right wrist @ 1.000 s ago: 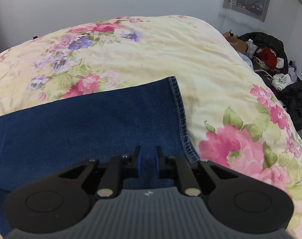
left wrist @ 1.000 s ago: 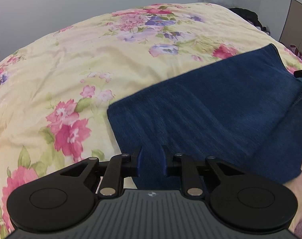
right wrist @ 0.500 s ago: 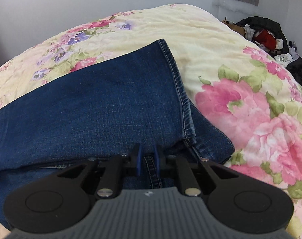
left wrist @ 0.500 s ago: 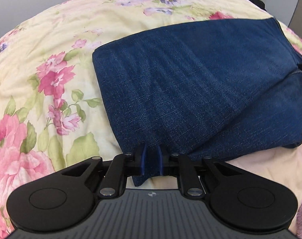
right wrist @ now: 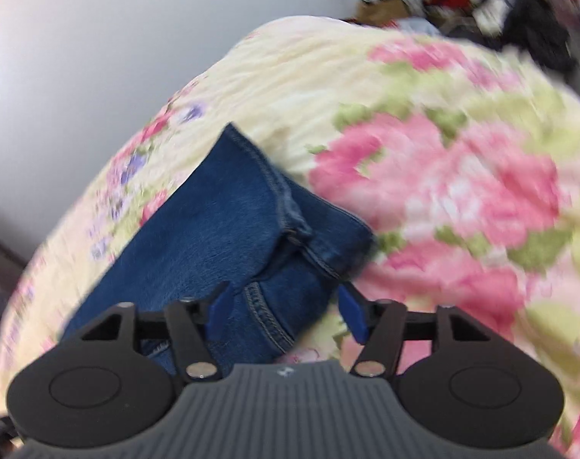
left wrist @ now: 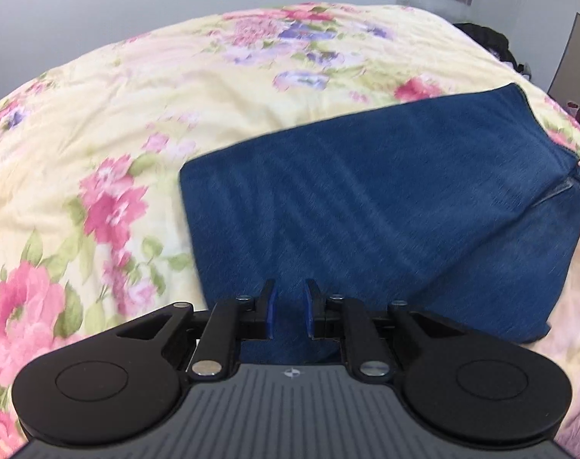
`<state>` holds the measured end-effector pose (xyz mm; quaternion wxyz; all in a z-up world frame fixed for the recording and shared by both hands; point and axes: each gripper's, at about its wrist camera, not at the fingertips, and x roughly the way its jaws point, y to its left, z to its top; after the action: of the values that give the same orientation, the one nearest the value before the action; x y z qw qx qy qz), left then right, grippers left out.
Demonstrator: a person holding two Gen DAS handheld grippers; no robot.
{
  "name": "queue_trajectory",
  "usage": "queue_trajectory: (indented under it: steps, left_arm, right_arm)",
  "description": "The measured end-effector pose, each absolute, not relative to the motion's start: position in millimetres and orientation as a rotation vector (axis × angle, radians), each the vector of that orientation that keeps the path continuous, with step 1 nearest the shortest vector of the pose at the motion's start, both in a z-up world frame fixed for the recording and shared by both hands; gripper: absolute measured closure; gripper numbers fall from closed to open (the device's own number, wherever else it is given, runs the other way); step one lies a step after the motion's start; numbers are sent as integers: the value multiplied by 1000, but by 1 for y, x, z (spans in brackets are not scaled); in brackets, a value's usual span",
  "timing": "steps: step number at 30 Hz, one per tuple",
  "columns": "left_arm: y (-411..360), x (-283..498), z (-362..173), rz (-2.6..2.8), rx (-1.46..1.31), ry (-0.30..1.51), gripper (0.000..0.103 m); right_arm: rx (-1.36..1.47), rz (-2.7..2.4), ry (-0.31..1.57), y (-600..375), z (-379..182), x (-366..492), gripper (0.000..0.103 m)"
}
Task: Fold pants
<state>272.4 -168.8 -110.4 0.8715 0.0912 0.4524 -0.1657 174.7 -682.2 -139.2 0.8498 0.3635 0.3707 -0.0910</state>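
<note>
The pants are dark blue jeans, folded into a flat stack on the flowered bedspread. In the left wrist view they fill the middle and right, fold edge at the left. My left gripper hovers over their near edge, jaws slightly apart, holding nothing. In the right wrist view the jeans show their hemmed leg ends and a stitched seam. My right gripper is wide open over the near corner of the jeans, empty. That view is blurred and tilted.
The bedspread stretches all round the jeans. A grey wall stands behind the bed. A pile of dark and red clothes lies beyond the bed's far right edge. A door shows at the far right.
Both grippers have let go of the jeans and opened; half a second ago each was shut on the fabric. The right gripper has swung and tilted; the left has pulled back a little.
</note>
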Motion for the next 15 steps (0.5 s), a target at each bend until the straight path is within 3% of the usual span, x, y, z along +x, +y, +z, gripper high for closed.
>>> queue_trajectory:
  steps: [7,12,13,15]
  left_arm:
    - [-218,293,-101,-410,158,931,85]
    - [-255,311,-109,-443,184,916,85]
    - [-262,316,-111,-450,187,915,85]
    - [-275,325,-114,-461,197,910,85]
  right_arm:
    - [1164,-188,682,-717,-193,180,39]
    - [1254,-155,615,-720,-212,204,40]
    - [1243,-153,619,-718,-213,209,42]
    - [1178,-175,641,-715,-209,218,58]
